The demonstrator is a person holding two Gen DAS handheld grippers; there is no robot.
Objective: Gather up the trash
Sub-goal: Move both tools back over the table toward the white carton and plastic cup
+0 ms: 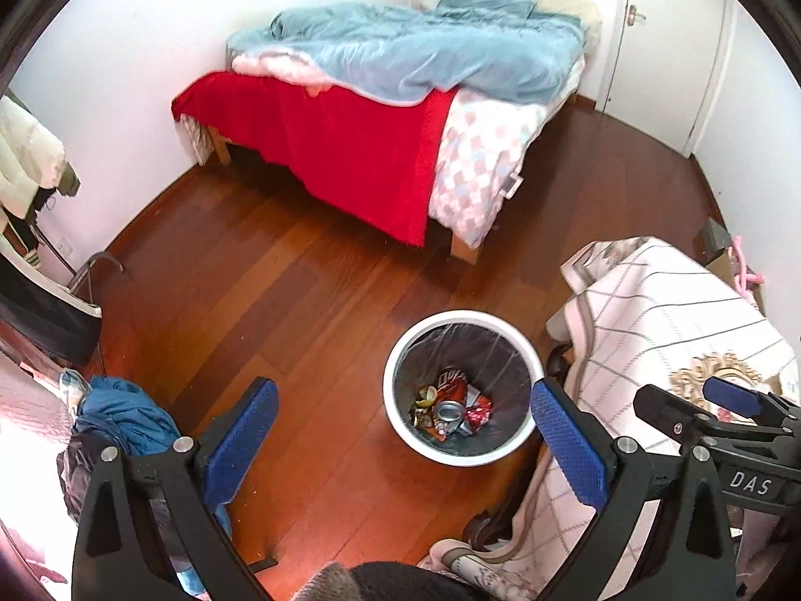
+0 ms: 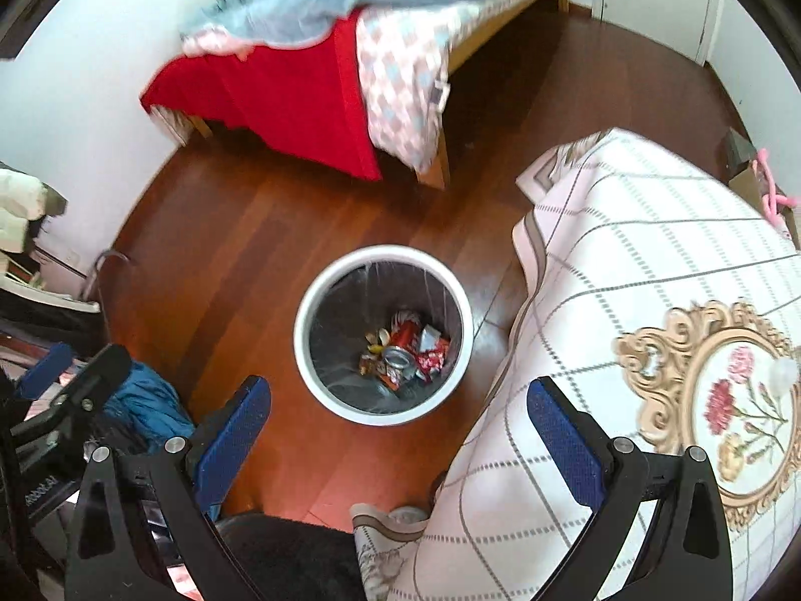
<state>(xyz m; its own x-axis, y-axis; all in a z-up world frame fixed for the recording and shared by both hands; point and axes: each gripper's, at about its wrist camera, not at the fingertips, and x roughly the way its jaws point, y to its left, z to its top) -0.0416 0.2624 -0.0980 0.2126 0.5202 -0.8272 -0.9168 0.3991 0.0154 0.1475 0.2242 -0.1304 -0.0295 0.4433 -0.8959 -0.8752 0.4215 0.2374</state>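
Through my left wrist camera, my left gripper (image 1: 403,438) hangs high above the floor with its two blue, pebble-textured pads spread wide and nothing between them. Just ahead, between the fingers, stands the round white plastic waste bin (image 1: 520,443) lined with a thin clear bag; I judge it sits in the open floor so I can reach it from any side. At its bottom lies the trash: a crushed red soda can (image 1: 449,383), a silver can end-up (image 1: 447,410), crinkled red wrappers (image 1: 479,413) and a yellowish peel (image 1: 425,397). The dark red glossy plank floor (image 1: 280,300) around the bin shows no litter that I can make out. Beyond is the wooden bed (image 1: 400,100), draped in a red blanket, a fluffy pale-blue cover and a checked quilt. My right gripper (image 1: 721,403) shows at the right edge, over the table's cream checked cloth (image 1: 676,310).

Through my right wrist camera, my right gripper (image 2: 400,430) is likewise parted and empty, held above the bin's (image 2: 310,300) near rim, partly over the cloth (image 2: 626,230), which hangs in soft folds and carries a gold scroll frame with embroidered flowers (image 2: 736,400). A crumpled blue garment (image 2: 145,395) lies on the floor to the left, soft and not trash, by my judgement. With both grippers empty, I judge the collecting is near done.
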